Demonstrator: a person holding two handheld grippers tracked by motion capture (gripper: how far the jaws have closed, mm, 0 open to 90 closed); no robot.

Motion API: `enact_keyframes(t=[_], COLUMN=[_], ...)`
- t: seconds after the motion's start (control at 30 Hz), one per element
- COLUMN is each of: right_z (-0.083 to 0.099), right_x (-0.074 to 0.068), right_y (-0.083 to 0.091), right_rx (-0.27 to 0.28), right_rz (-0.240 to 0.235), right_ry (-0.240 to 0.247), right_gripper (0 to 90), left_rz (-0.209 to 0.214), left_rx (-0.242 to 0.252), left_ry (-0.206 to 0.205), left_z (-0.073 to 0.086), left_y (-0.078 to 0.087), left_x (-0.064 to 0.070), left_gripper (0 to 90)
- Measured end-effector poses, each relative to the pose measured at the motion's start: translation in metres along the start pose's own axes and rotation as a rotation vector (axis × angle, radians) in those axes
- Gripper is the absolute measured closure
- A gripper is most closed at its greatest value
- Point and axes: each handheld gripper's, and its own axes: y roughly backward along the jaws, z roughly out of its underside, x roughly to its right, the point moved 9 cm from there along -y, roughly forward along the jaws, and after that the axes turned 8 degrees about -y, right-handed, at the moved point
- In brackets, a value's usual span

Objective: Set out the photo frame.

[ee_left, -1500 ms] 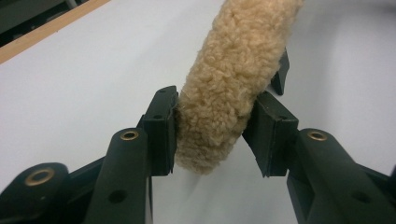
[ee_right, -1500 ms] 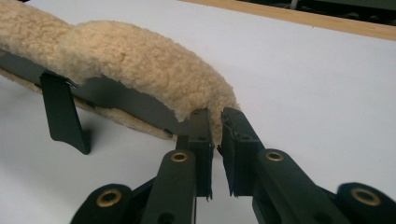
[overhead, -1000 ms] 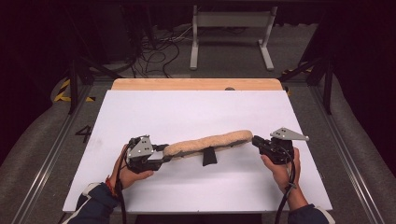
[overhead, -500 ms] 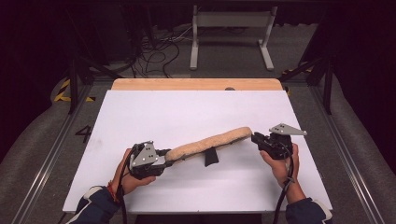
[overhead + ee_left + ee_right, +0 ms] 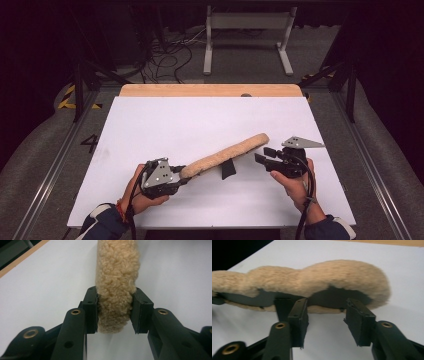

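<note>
We see the fleece-covered pad [image 5: 225,156] held above the white table [image 5: 150,125], clamped at its near end by the left gripper [image 5: 181,176], its long axis slanting toward the right gripper [image 5: 264,154] (jaws apart, just short of the far end).

High view overhead, facing forward-down; both gripper views close, low over white table [image 5: 150,125]; all share fleece pad [image 5: 225,155].

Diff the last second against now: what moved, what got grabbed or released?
The left gripper, still shut on the fleece pad, slid toward the person, tilting the pad more steeply. The right gripper drifted slightly toward the person and stays open, just off the pad's far end. Nothing was newly grabbed or released. The black strap still hangs under the pad; the white table is unchanged.
</note>
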Motion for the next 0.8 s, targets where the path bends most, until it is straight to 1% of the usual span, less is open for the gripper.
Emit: enact_keyframes(t=[0.03,0.1,0.13,0.2,0.27,0.3,0.33,0.47,0.57,0.63,0.67,0.8], right_z=[0.000,0.000,-0.001,-0.001,-0.002,-0.002,-0.002,-0.003,-0.004,-0.005,-0.006,-0.011], right_x=[0.000,-0.007,-0.013,-0.017,-0.022,-0.022,-0.026,-0.035,-0.038,-0.040,-0.041,-0.046], right_y=[0.000,-0.003,-0.006,-0.008,-0.010,-0.010,-0.011,-0.017,-0.025,-0.028,-0.031,-0.036], right_rx=[0.000,-0.013,-0.018,-0.025,-0.029,-0.029,-0.032,-0.046,-0.067,-0.079,-0.082,-0.095], right_rz=[0.000,-0.022,-0.043,-0.056,-0.082,-0.082,-0.091,-0.117,-0.105,-0.107,-0.104,-0.117], right_ry=[0.000,-0.018,-0.047,-0.078,-0.119,-0.119,-0.139,-0.186,-0.225,-0.253,-0.274,-0.325], right_gripper=[48.7,43.6,40.0,36.6,32.7,32.7,31.3,24.9,20.6,19.1,18.3,16.5], left_rz=[0.001,0.004,0.008,0.014,0.023,0.023,0.027,0.041,0.056,0.059,0.064,0.079], left_rx=[0.000,0.003,0.006,0.008,0.014,0.014,0.016,0.020,0.026,0.029,0.030,0.035], left_ry=[-0.002,-0.006,-0.007,-0.017,-0.022,-0.022,-0.024,-0.036,-0.041,-0.045,-0.044,-0.048], left_z=[0.000,-0.001,-0.002,-0.003,-0.005,-0.005,-0.006,-0.009,-0.011,-0.012,-0.012,-0.014], left_y=[0.000,0.000,0.000,0.000,0.000,0.000,-0.001,-0.002,-0.002,-0.003,-0.003,-0.005], left_x=[0.001,0.004,0.008,0.011,0.016,0.016,0.018,0.022,0.027,0.029,0.031,0.034], left_gripper=[63.2,63.5,63.7,63.8,63.9,63.9,63.9,64.0,64.1,64.1,64.1,64.2])
